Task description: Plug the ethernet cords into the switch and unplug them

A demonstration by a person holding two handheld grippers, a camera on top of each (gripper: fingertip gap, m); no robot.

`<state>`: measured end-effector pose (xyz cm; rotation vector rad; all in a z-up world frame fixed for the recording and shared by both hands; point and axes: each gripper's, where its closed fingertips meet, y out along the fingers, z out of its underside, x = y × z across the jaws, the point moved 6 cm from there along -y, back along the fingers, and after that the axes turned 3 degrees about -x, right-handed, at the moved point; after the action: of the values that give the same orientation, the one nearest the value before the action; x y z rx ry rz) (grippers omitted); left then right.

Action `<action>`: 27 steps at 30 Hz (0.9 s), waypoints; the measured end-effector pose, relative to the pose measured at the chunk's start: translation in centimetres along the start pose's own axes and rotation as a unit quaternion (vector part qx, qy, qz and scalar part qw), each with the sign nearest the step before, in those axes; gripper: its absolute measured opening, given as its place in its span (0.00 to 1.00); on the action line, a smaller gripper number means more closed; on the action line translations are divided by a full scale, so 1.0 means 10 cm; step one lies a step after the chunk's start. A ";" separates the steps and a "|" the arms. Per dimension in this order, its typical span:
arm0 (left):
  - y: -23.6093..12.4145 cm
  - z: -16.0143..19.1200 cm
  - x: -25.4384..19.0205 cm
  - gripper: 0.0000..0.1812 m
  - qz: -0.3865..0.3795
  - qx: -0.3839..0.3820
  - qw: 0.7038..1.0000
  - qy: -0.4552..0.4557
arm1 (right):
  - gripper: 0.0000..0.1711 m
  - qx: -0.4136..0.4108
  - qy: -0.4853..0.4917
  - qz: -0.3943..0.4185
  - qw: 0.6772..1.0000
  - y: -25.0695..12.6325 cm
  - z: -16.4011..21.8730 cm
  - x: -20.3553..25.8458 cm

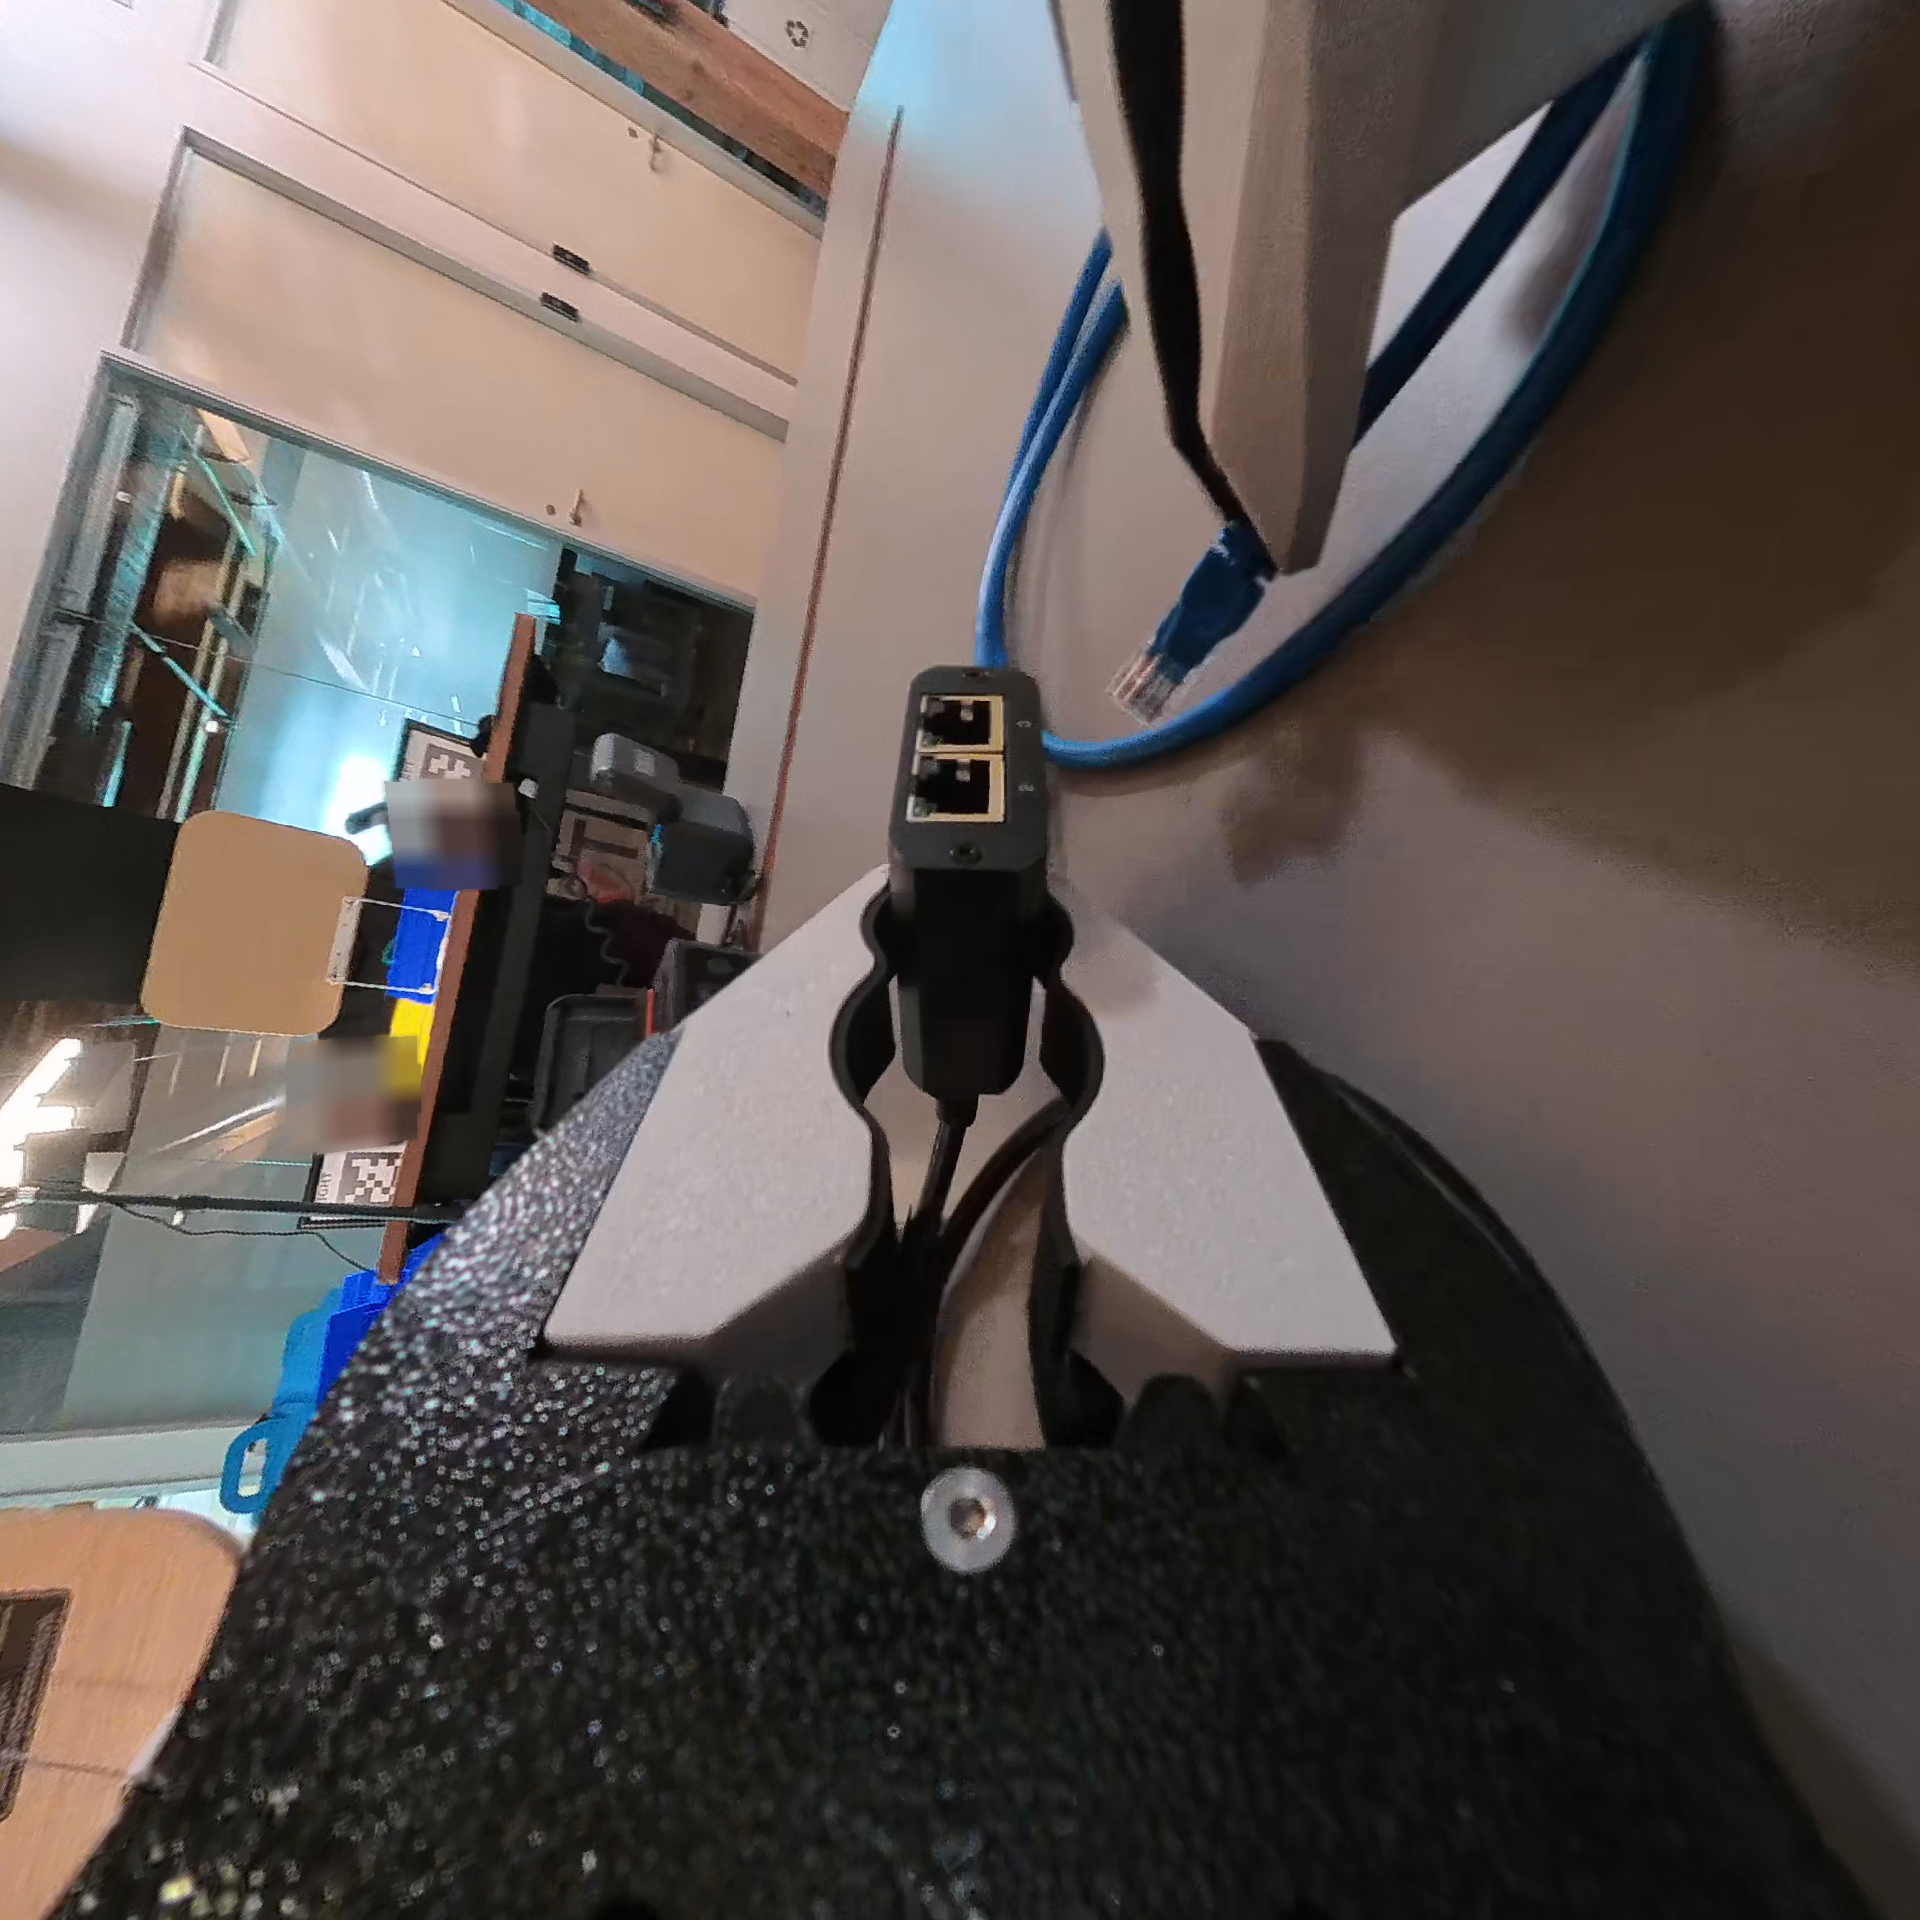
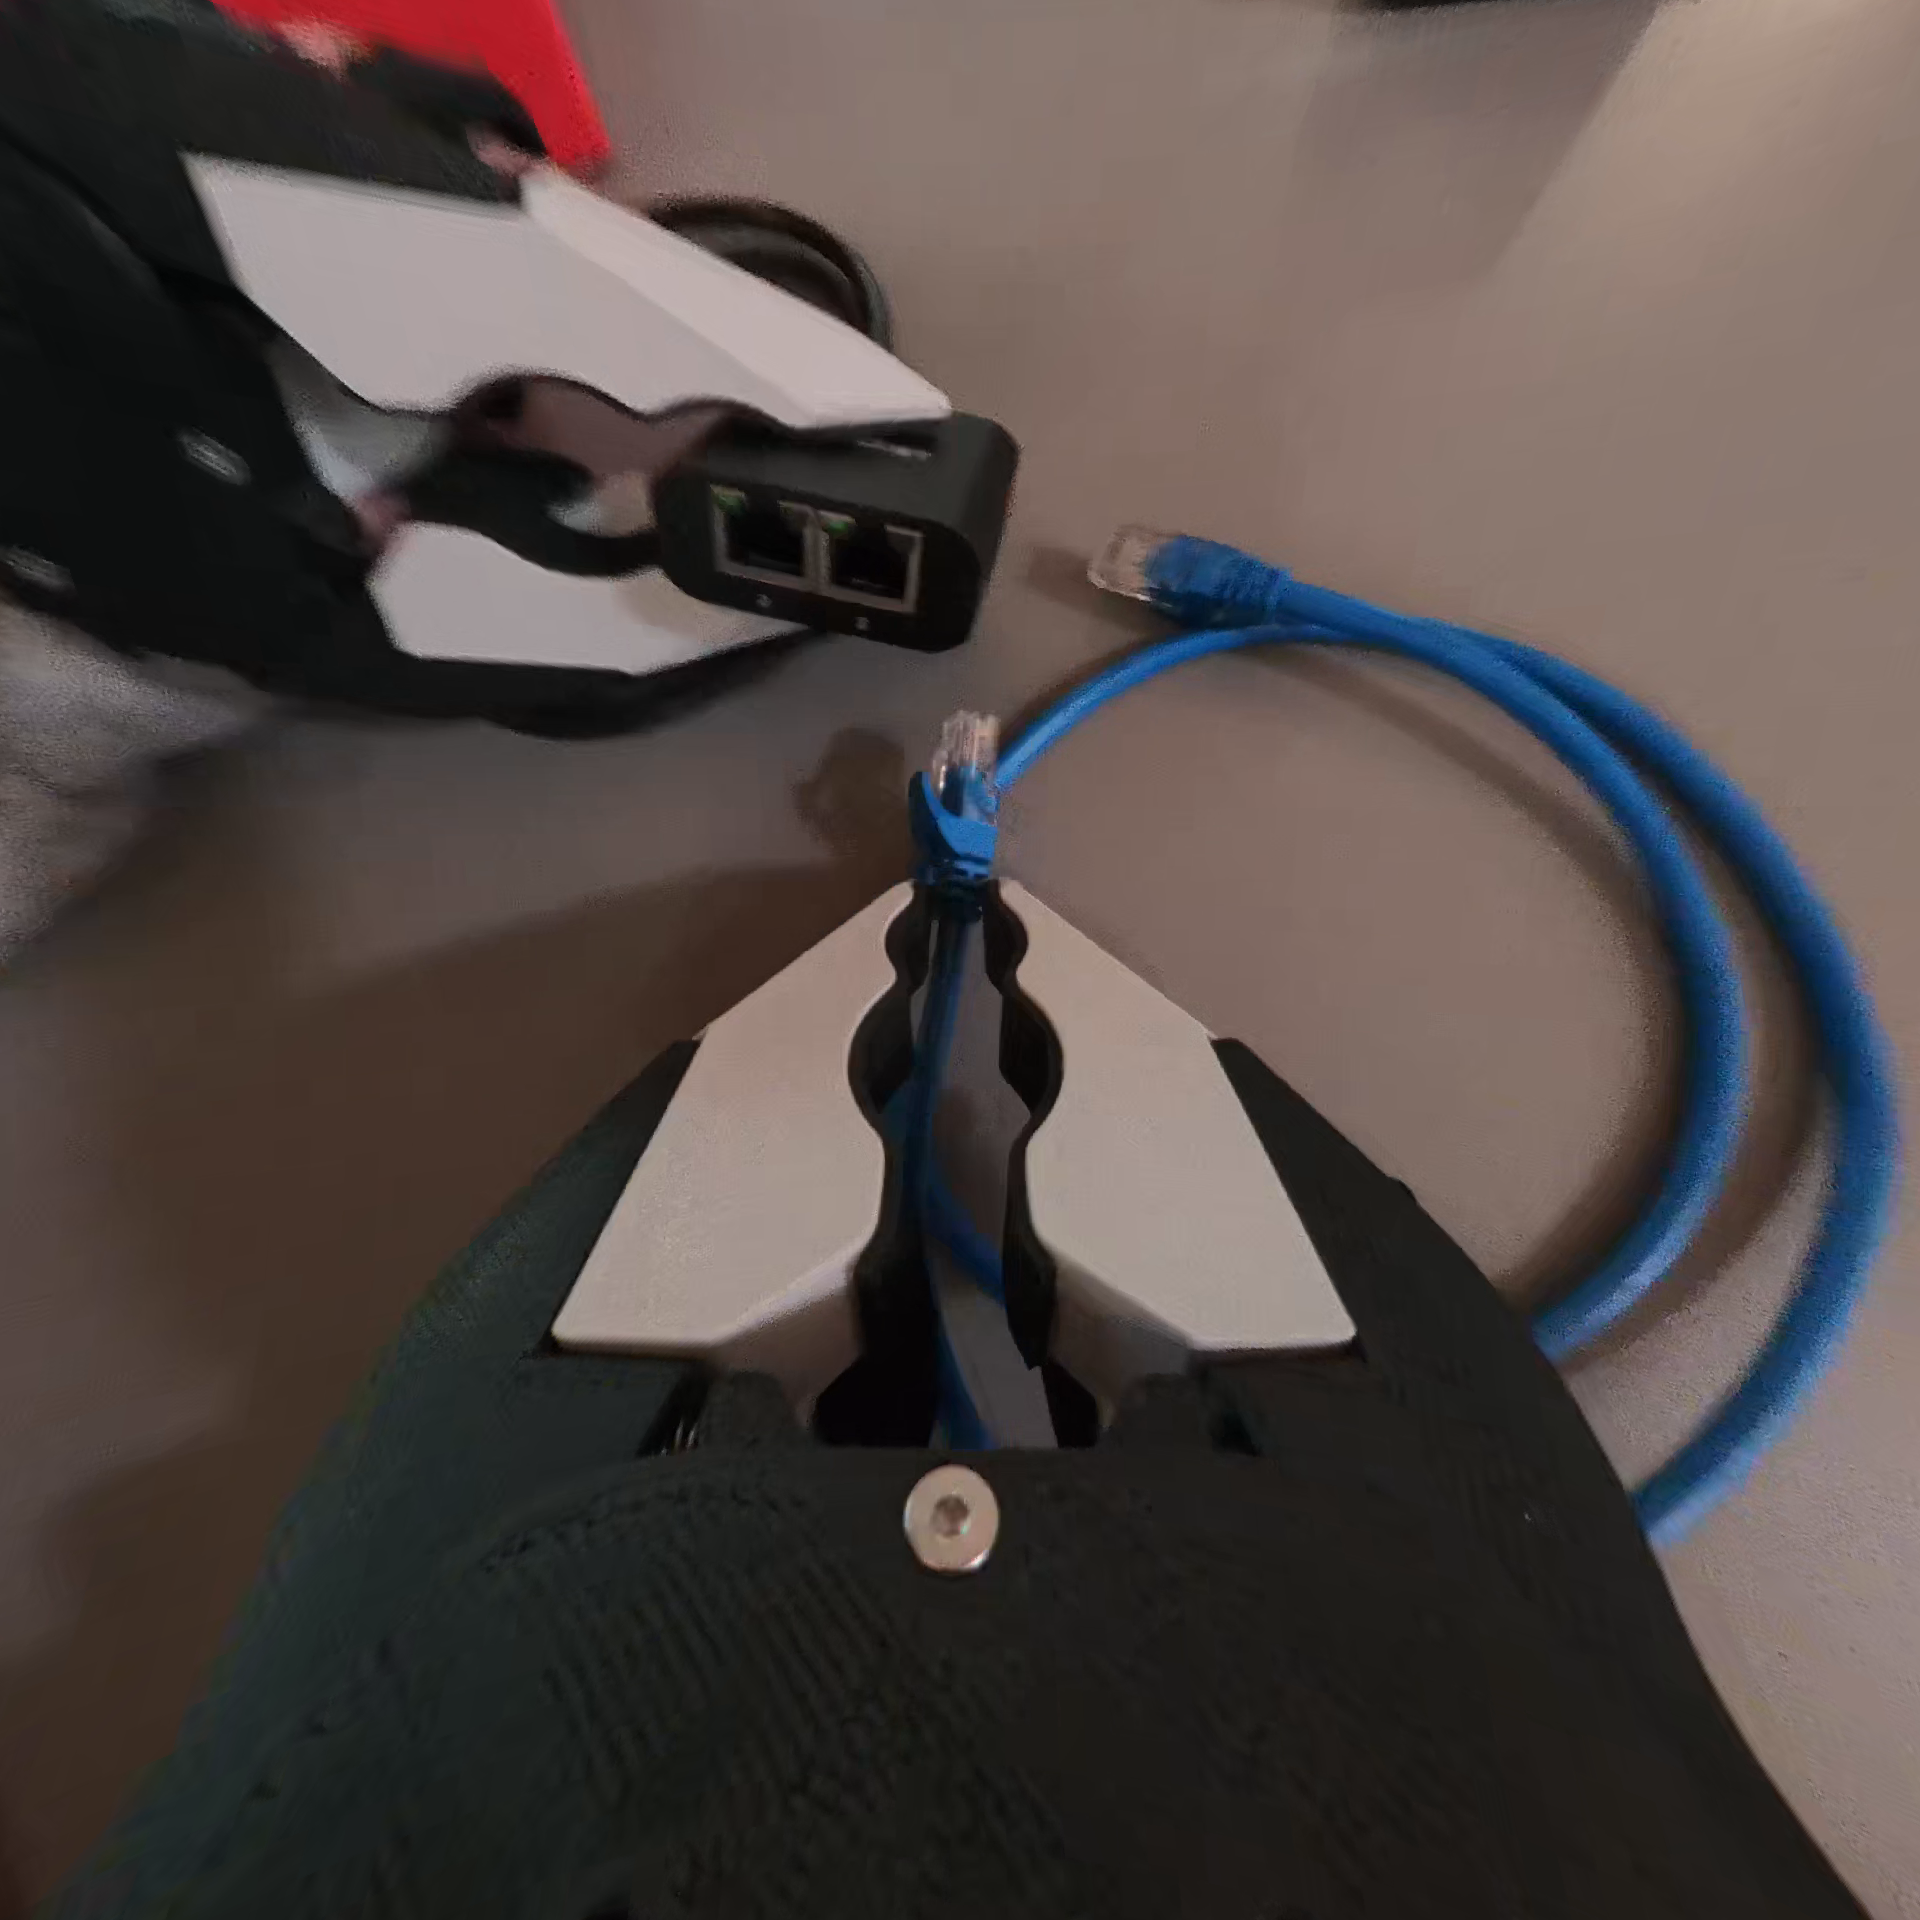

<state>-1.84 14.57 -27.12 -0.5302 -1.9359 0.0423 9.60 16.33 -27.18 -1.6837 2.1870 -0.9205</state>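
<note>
Left wrist view: the left gripper point(image 1: 966, 935) is clamped on the black ethernet switch point(image 1: 971, 821), its white fingers point(image 1: 769, 1049) pressed against the body on both sides. The switch's two ports face away from the camera, both empty. A black lead point(image 1: 940, 1164) runs from the rear of the switch back between the fingers. Beyond the switch, up and to the right, the right gripper point(image 1: 1262, 551) holds a blue ethernet plug point(image 1: 1184, 644), clear tip pointing toward the switch, not touching it. The blue ethernet cord point(image 1: 1455, 520) loops behind the switch across the grey table point(image 1: 1558, 1039).

Right wrist view: the right gripper point(image 2: 961, 883) is closed on the blue boot of the ethernet plug point(image 2: 961, 790), which stands out past the fingertips; its cord trails back between the fingers. The switch point(image 2: 842, 540) sits up and left of this plug, held by the left gripper point(image 2: 790, 520), ports empty, near but apart. The cord point(image 2: 1714, 935) curls right of the switch on the table point(image 2: 1351, 260); its second plug point(image 2: 1174, 571) lies free just right of the switch.
</note>
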 end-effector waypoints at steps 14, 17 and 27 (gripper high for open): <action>-0.18 -0.23 0.17 0.12 -0.181 -0.034 0.969 0.163 | 0.04 -0.134 0.389 -0.353 0.840 -0.23 -0.08 0.11; -0.21 -0.24 0.17 0.12 -0.190 -0.044 0.964 0.180 | 0.04 -0.129 0.408 -0.386 0.818 -0.23 -0.06 0.16; -0.26 -0.24 0.06 0.12 -0.169 -0.065 0.957 0.228 | 0.04 -0.118 0.410 -0.387 0.818 -0.24 0.00 0.17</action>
<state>-0.78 11.97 -24.91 -0.2562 -1.5546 -0.3963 11.00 14.41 -25.45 -2.7858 2.0457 -1.9453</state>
